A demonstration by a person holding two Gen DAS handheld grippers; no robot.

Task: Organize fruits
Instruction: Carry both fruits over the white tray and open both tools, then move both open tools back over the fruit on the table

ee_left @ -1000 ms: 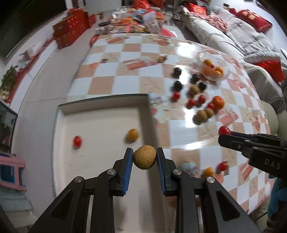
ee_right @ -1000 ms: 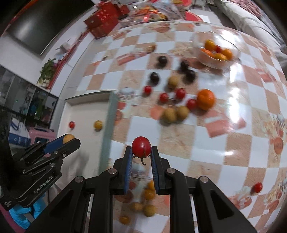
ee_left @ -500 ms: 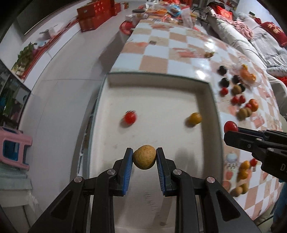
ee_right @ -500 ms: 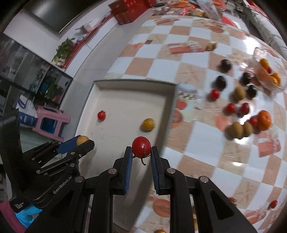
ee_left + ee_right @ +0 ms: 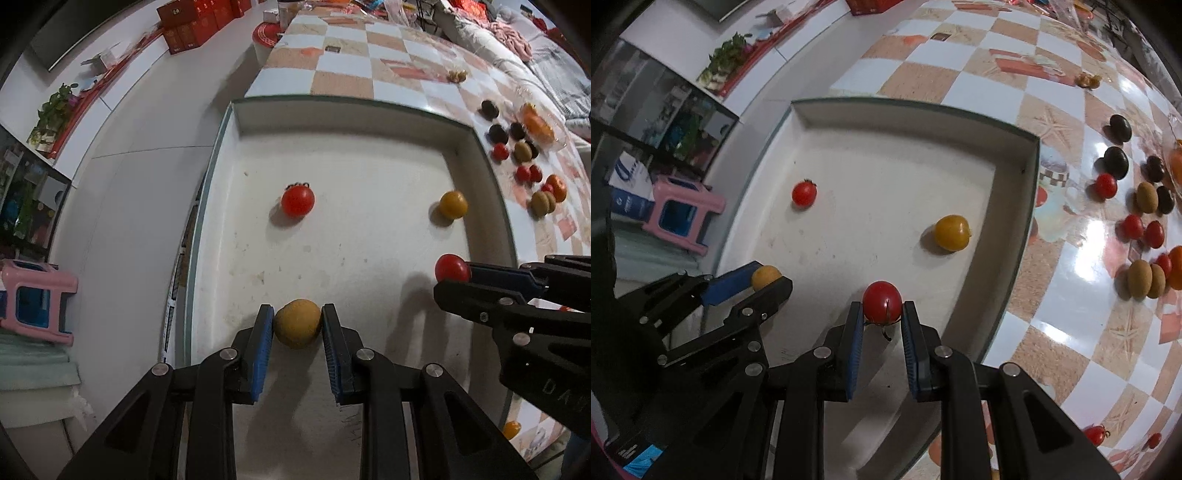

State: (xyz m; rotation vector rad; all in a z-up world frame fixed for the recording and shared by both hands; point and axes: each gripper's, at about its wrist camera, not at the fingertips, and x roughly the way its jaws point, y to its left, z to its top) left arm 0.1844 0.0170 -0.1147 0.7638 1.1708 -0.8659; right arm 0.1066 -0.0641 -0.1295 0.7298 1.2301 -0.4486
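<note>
Both wrist views look steeply down, fairly close, sharing the white tray [image 5: 369, 122] [image 5: 886, 122].

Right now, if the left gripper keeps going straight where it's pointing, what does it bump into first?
Probably the bare white floor of the tray, just below the tan fruit the left gripper holds. No other fruit seems to lie in that line.

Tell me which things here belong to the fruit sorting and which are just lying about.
Part of the job:
left hand-held gripper holding tan fruit
right hand-held gripper holding red tomato
white tray
loose fruits on table

Lying about:
pink stool
red boxes
</note>
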